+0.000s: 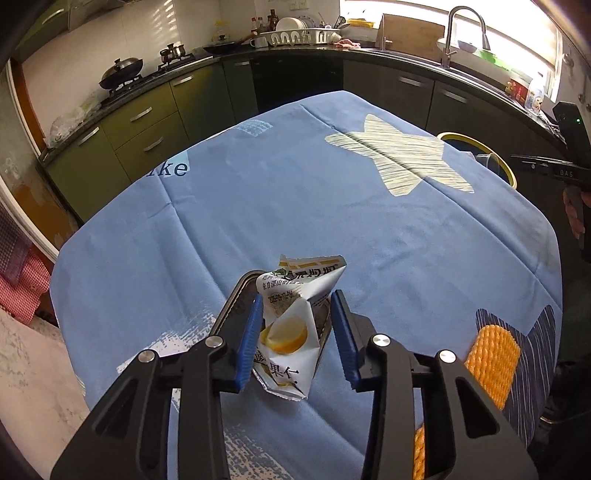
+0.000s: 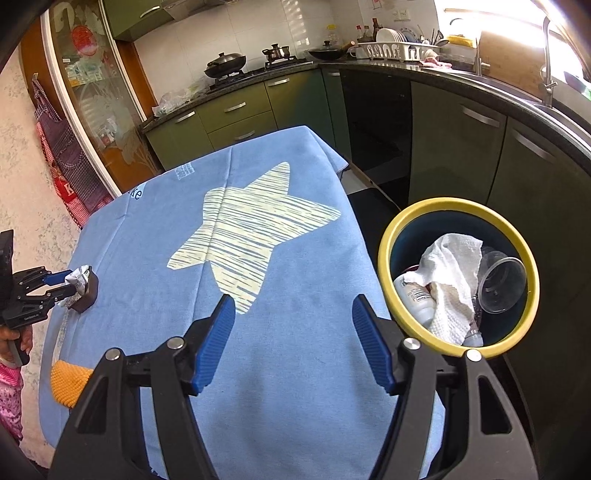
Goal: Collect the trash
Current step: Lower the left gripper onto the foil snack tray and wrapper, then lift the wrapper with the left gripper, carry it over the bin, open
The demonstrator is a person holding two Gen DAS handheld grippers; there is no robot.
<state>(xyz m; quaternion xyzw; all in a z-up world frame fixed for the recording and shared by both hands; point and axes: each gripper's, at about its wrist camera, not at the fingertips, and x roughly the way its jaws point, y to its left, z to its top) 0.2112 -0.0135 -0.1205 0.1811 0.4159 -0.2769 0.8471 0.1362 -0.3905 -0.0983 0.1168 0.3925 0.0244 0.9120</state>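
Observation:
A crumpled white snack wrapper point(image 1: 295, 321) with lemon pictures lies on the blue tablecloth point(image 1: 295, 203). My left gripper point(image 1: 297, 306) is open around it, blue pads on either side; the left pad touches it, the right stands apart. The wrapper point(image 2: 79, 278) and left gripper point(image 2: 61, 284) also show at the far left of the right wrist view. My right gripper point(image 2: 293, 314) is open and empty above the table's right part. A yellow-rimmed trash bin point(image 2: 388, 254) stands beside the table's right edge, holding a paper towel, a clear cup and a bottle.
Kitchen cabinets point(image 2: 236, 110), a stove with pans point(image 2: 225, 64) and a sink point(image 1: 454, 33) line the far walls. The bin's rim point(image 1: 465, 138) peeks over the table's far right edge in the left wrist view. The right gripper's handle point(image 1: 565, 162) is at the right edge.

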